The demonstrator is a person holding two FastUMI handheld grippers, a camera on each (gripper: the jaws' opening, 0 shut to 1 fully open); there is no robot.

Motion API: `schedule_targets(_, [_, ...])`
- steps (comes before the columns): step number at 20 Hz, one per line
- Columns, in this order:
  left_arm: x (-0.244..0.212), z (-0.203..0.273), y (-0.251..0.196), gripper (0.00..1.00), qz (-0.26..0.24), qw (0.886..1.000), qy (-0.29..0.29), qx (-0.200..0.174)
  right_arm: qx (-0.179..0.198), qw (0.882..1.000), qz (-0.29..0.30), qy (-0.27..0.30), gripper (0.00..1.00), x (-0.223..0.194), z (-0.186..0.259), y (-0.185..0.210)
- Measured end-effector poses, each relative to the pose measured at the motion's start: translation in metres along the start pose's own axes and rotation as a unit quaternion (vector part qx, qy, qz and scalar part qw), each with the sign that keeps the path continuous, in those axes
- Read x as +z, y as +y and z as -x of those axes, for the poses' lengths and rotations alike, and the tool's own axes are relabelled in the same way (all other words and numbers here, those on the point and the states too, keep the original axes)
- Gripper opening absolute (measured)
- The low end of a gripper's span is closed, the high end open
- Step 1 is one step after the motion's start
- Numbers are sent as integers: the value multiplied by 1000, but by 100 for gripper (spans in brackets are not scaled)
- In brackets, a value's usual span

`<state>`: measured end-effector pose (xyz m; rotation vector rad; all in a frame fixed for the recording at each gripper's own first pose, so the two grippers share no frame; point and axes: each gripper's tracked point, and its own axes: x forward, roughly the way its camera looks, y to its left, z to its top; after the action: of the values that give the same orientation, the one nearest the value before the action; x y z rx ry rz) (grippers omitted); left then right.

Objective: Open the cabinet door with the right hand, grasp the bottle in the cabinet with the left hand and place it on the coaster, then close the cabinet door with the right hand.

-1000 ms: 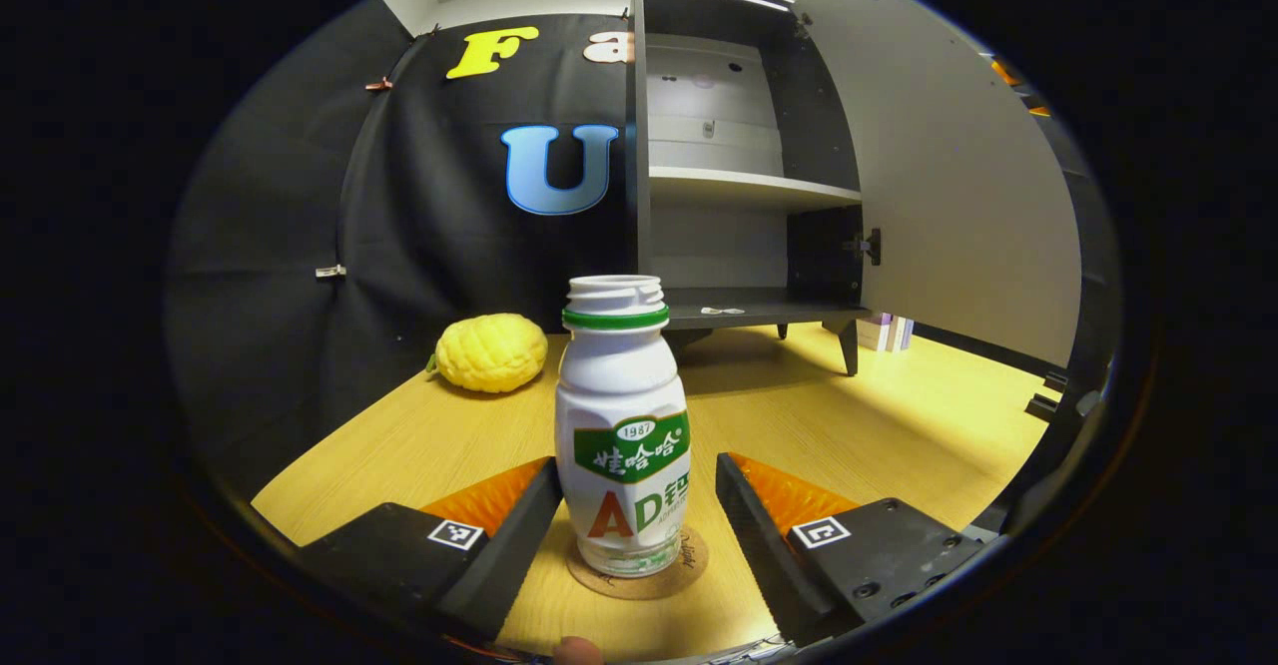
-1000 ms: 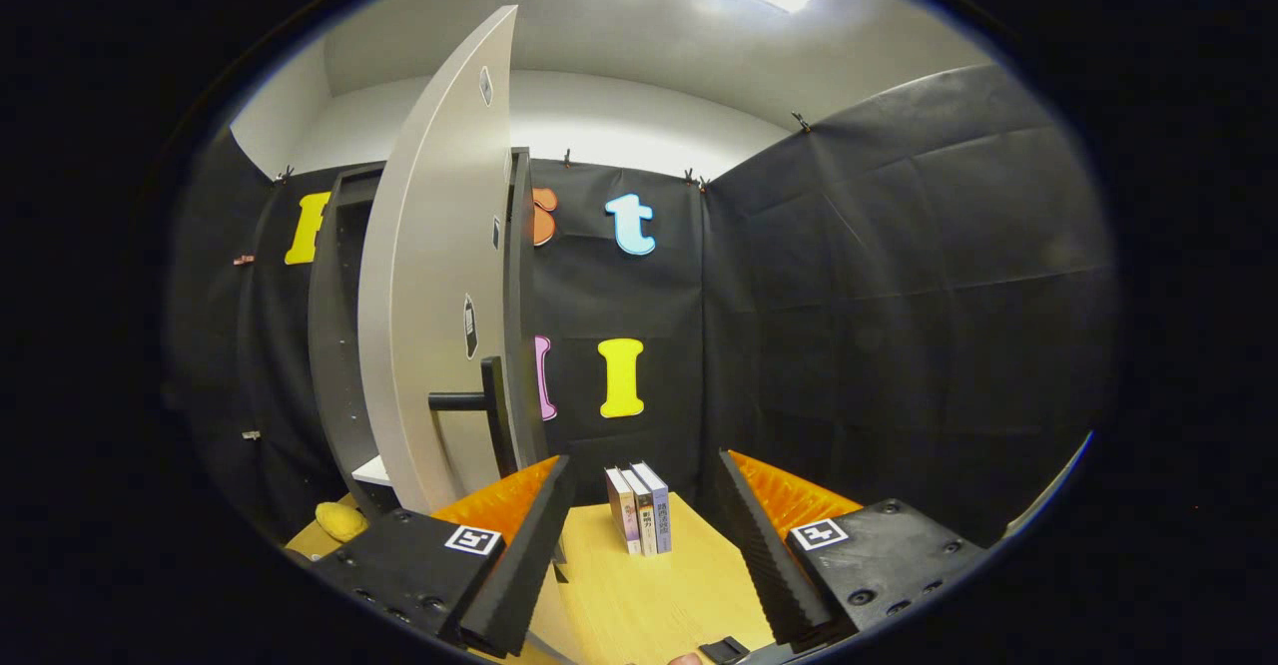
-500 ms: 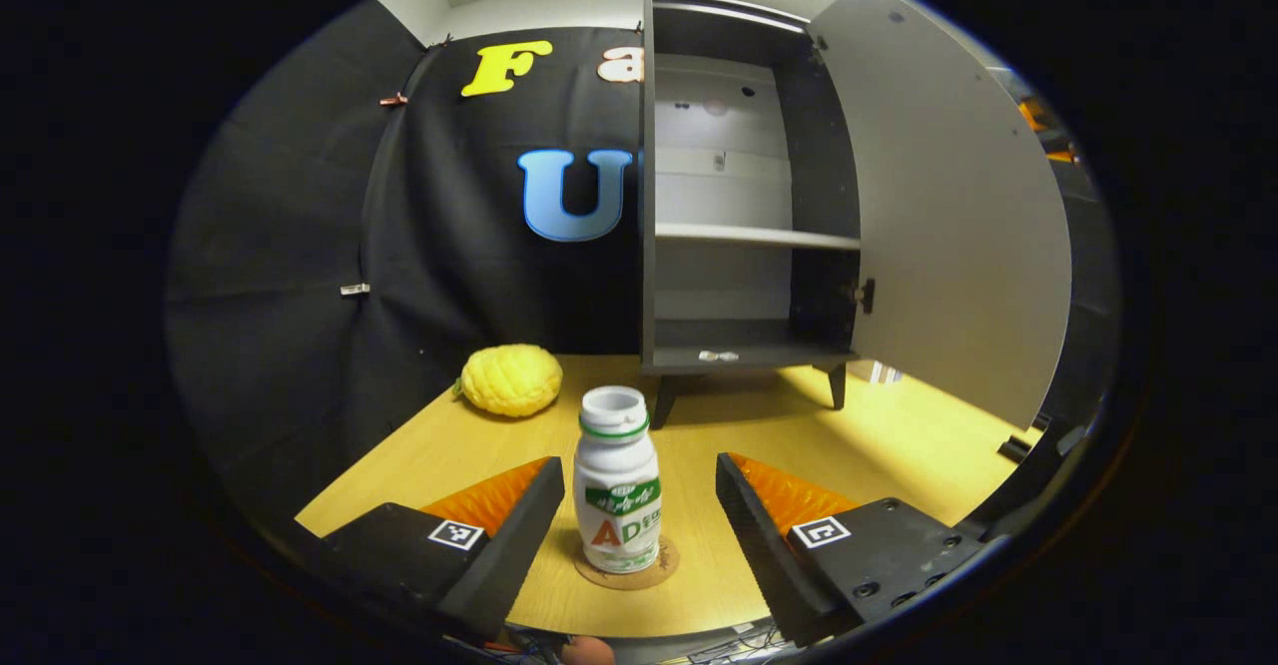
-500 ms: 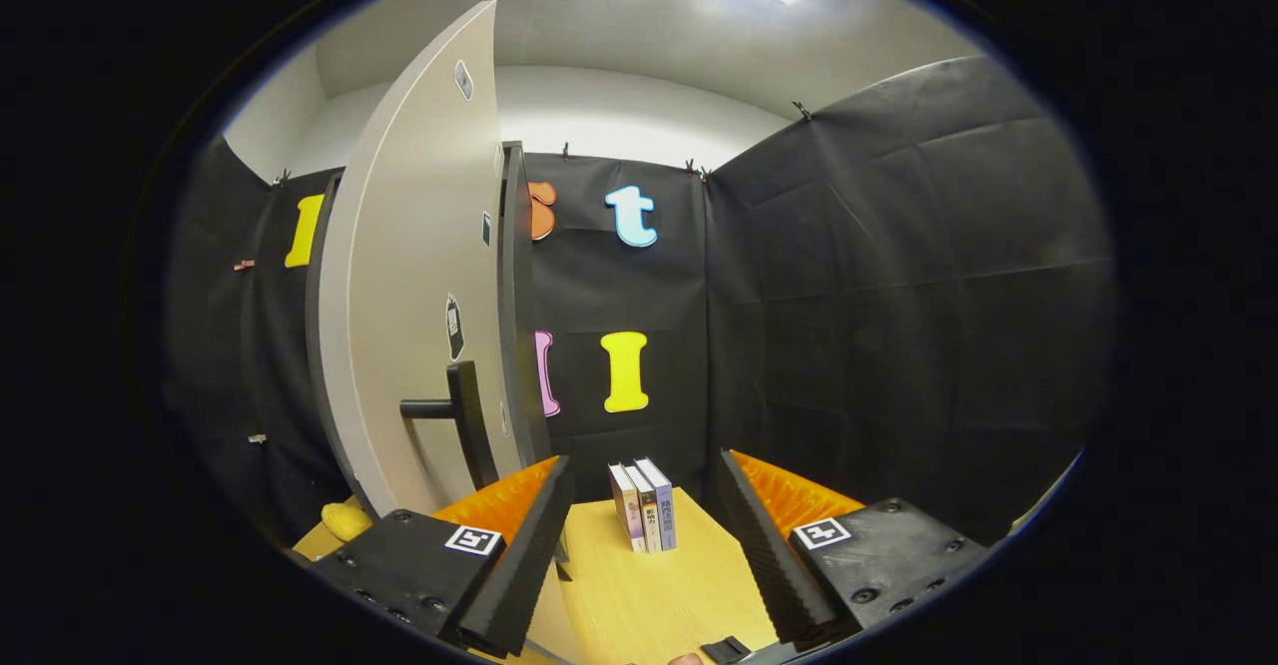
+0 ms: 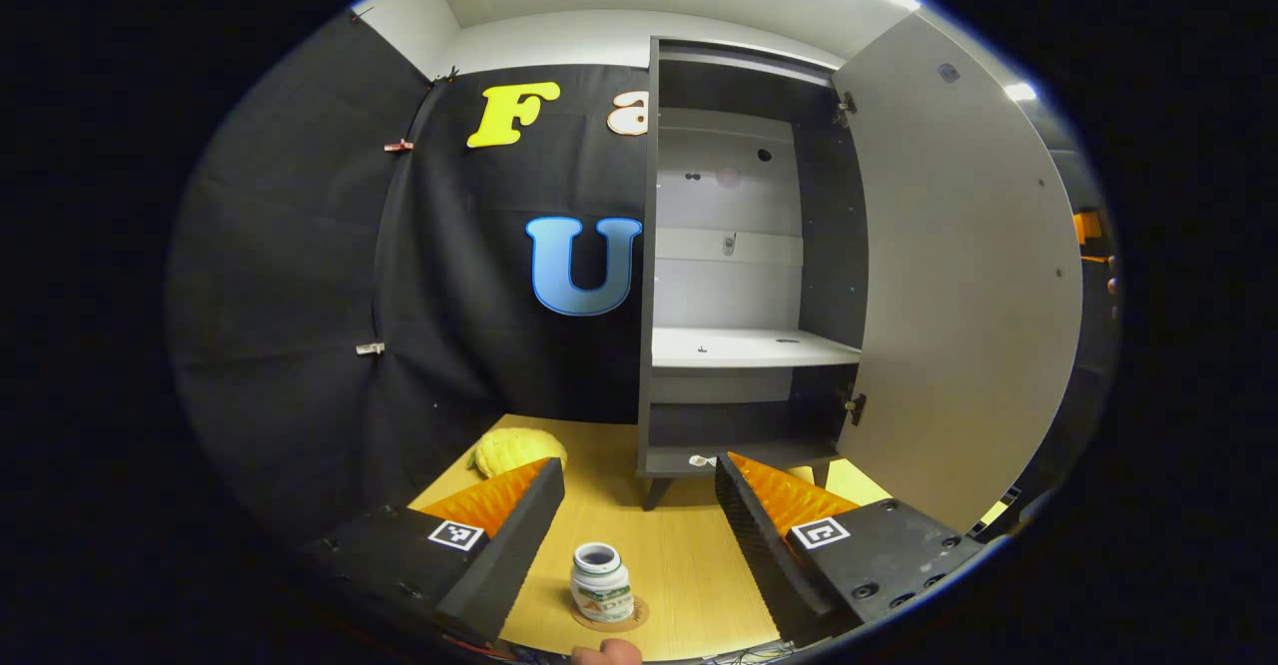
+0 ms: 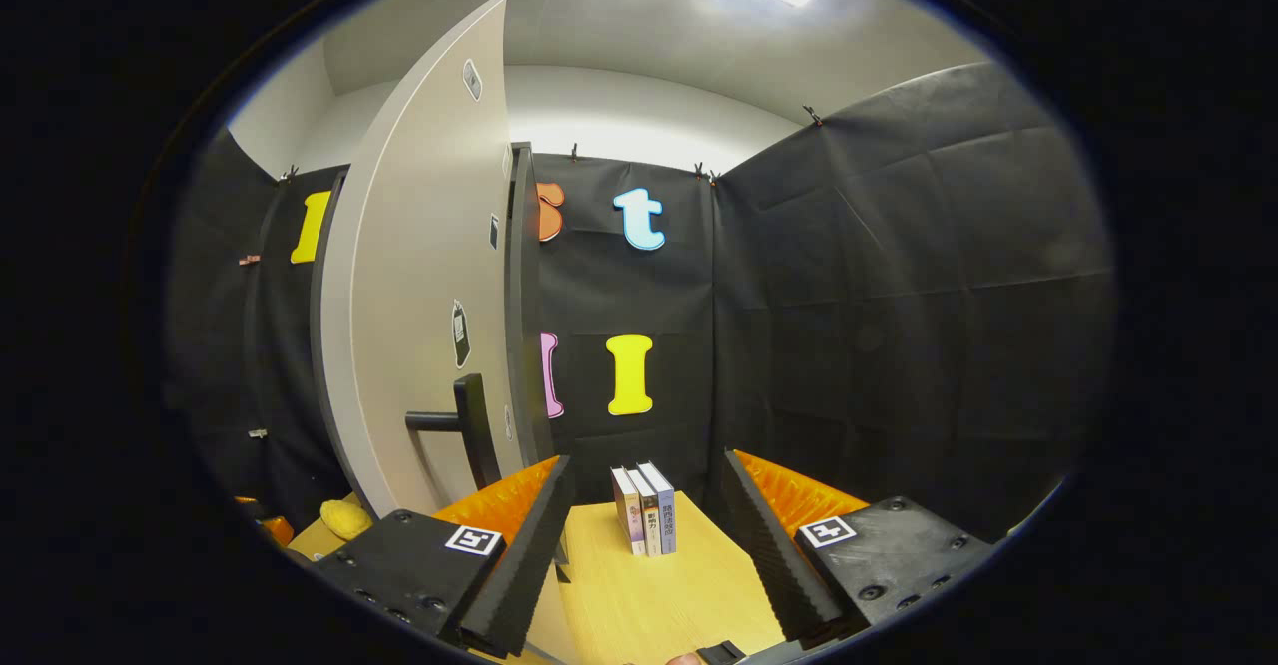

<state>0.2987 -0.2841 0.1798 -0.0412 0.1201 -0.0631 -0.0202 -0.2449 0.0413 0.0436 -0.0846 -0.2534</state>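
In the left gripper view a small white bottle (image 5: pixel 602 582) with a green label stands upright on a round brown coaster (image 5: pixel 611 614) near the table's front edge. My left gripper (image 5: pixel 639 515) is open, well above and behind the bottle, not touching it. Beyond stands the grey cabinet (image 5: pixel 744 276) with empty shelves and its door (image 5: pixel 963 286) swung wide open to the right. In the right gripper view the same door (image 6: pixel 424 276) stands open edge-on at the left, its black handle (image 6: pixel 461 423) facing me. My right gripper (image 6: pixel 647 505) is open, just right of the handle and holding nothing.
A bumpy yellow fruit (image 5: pixel 511 448) lies on the wooden table (image 5: pixel 689 565) left of the cabinet. Three books (image 6: pixel 645 508) stand upright on the table beyond my right gripper. Black cloth walls close in the booth on all sides.
My left gripper has pulled back and up from the bottle, which stays on the coaster and now looks much smaller. The right gripper has shifted only slightly beside the door handle.
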Motion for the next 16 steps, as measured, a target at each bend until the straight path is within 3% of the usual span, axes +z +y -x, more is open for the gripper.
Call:
schedule_targets(5, [33,3,13,96,1,1000,-6,1,-7,1000,8,7,93,-8,3,7])
schedule_targets(6, [38,4,16,94,-3,1000,-8,2,-12,1000,12,5,88,-5,5,7])
schedule_targets(7, [41,3,19,94,-8,1000,-10,3,-15,1000,13,7,92,-6,5,9])
schedule_targets(11, [44,4,19,96,-24,1000,-12,-3,-5,1000,-7,26,81,-11,13,30])
schedule_targets(12, [43,4,17,95,-21,1000,-11,-7,1,999,-12,29,87,-12,15,37])
schedule_targets(16, [37,2,16,94,-8,1000,-2,-11,18,998,-28,44,90,-18,23,65])
